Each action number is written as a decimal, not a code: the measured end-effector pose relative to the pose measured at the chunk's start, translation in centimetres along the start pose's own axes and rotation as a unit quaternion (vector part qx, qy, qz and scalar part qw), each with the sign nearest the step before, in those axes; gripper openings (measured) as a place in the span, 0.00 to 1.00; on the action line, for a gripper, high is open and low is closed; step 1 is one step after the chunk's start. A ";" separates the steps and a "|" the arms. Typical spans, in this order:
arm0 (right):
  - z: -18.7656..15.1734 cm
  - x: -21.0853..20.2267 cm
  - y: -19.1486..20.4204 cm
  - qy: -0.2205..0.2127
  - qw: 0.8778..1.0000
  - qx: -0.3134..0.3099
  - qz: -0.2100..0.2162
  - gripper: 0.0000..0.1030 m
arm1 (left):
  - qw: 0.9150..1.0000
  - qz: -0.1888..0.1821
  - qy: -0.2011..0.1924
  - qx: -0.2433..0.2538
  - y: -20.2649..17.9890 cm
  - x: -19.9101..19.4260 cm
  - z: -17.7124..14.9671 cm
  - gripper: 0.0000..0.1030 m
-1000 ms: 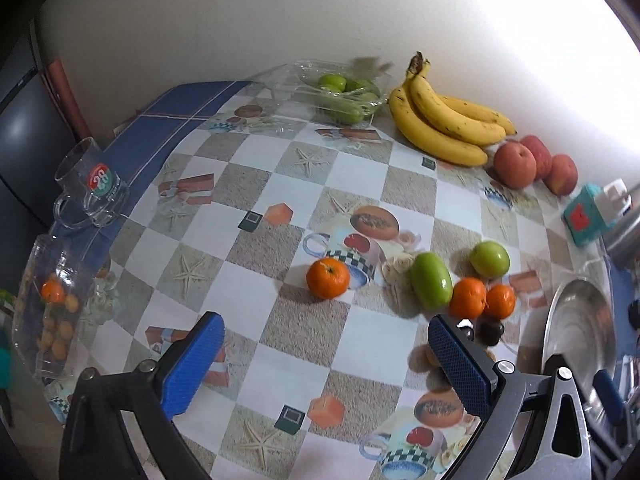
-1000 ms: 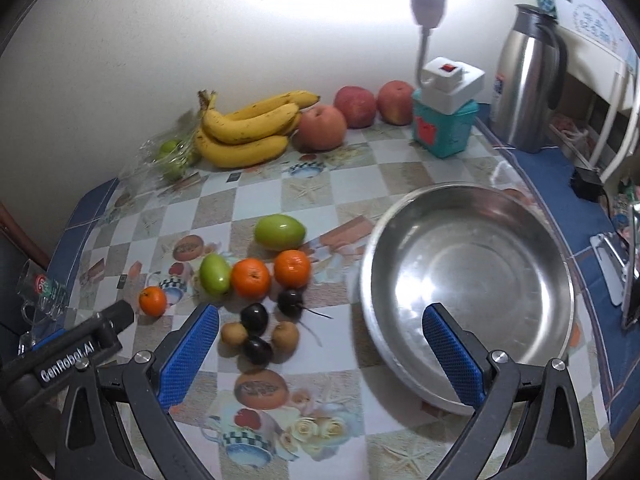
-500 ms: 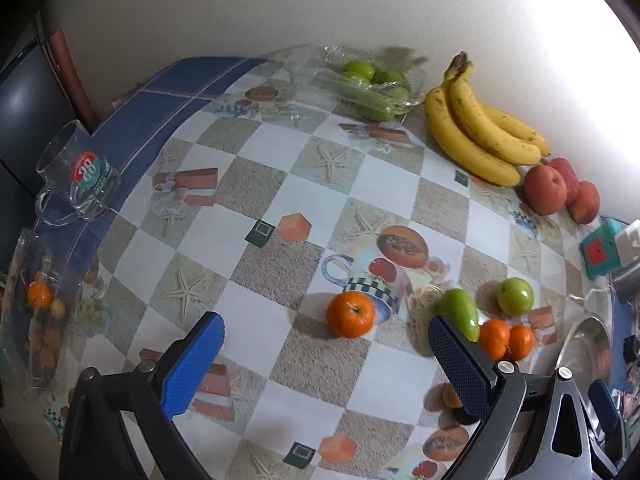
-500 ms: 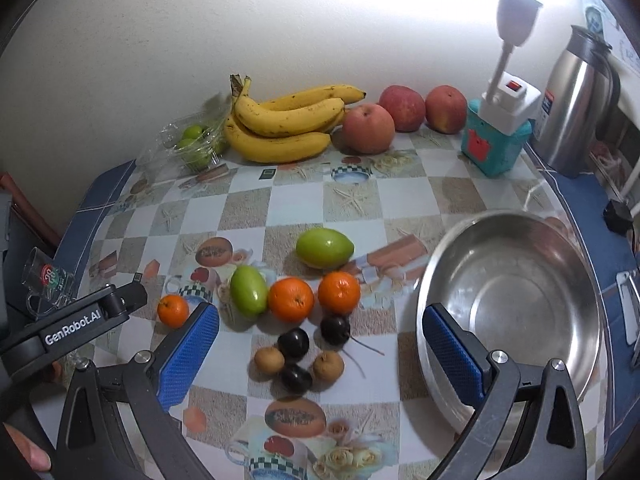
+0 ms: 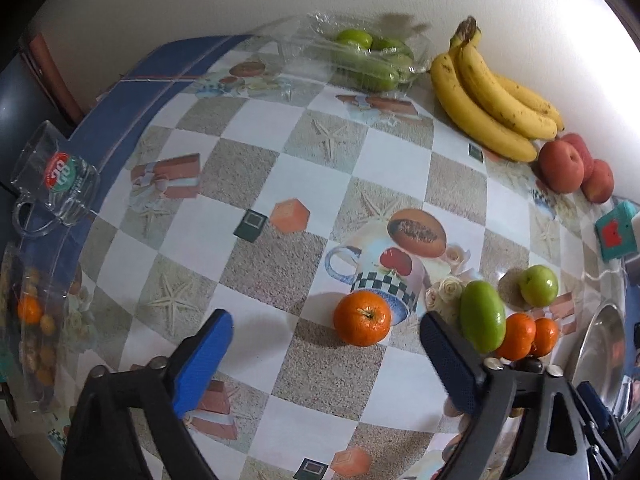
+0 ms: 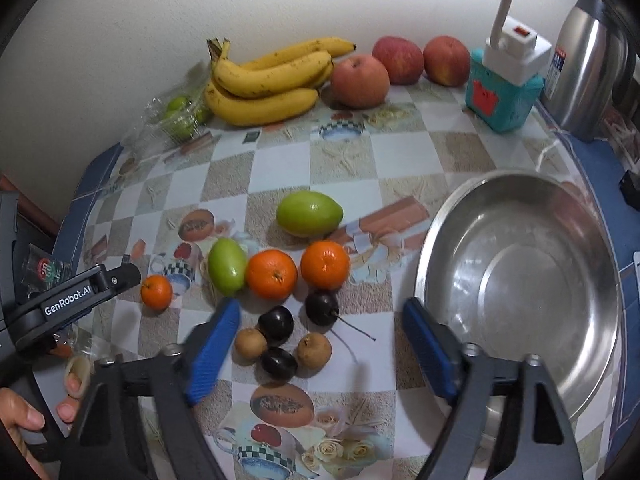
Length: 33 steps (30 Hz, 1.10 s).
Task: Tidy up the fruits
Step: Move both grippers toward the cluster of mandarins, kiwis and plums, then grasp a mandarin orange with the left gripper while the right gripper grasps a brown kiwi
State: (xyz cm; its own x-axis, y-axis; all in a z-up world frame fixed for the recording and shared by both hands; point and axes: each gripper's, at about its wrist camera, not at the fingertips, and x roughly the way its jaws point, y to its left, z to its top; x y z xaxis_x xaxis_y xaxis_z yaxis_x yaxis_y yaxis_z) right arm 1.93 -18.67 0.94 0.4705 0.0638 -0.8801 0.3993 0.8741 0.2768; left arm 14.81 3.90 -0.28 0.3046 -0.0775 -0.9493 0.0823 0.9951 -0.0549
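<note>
A lone orange (image 5: 362, 317) lies on the patterned tablecloth just ahead of my open, empty left gripper (image 5: 326, 348); it also shows in the right wrist view (image 6: 156, 291). My open, empty right gripper (image 6: 320, 344) hovers over a cluster of dark plums (image 6: 275, 320) and brown kiwis (image 6: 314, 350). Beyond them lie two oranges (image 6: 271, 274), a long green fruit (image 6: 227, 266) and a rounder green fruit (image 6: 309, 213). An empty steel bowl (image 6: 516, 280) sits to the right.
Bananas (image 6: 264, 80), three apples (image 6: 360, 76) and a bag of green fruit (image 5: 368, 60) line the back wall. A teal dispenser (image 6: 504, 88) and steel kettle (image 6: 588, 76) stand at back right. A glass mug (image 5: 56, 176) lies near the left table edge.
Both grippers moved forward and down toward the table. The lone orange is now closer between the left fingers; the plums and kiwis now sit between the right fingers.
</note>
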 end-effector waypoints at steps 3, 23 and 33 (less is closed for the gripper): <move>-0.2 0.4 -0.1 0.012 1.000 0.001 0.004 0.63 | 1.000 -0.008 0.012 0.003 -0.3 0.7 -0.2 0.86; -1.6 3.3 -0.2 0.078 0.997 0.013 0.027 0.34 | 0.999 -0.027 0.035 0.013 -1.4 3.6 0.4 0.54; -1.6 3.3 -0.6 0.078 0.996 0.023 0.031 0.31 | 0.999 -0.032 0.038 0.019 -2.3 4.4 0.6 0.40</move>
State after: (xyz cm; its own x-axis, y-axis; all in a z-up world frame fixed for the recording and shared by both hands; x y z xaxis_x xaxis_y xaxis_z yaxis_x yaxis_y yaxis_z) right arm 1.98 -18.19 -2.76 0.3683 0.1949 -0.9090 0.4102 0.8434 0.3470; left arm 16.57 1.19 -4.15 0.2243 -0.1348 -0.9651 0.1354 0.9851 -0.1061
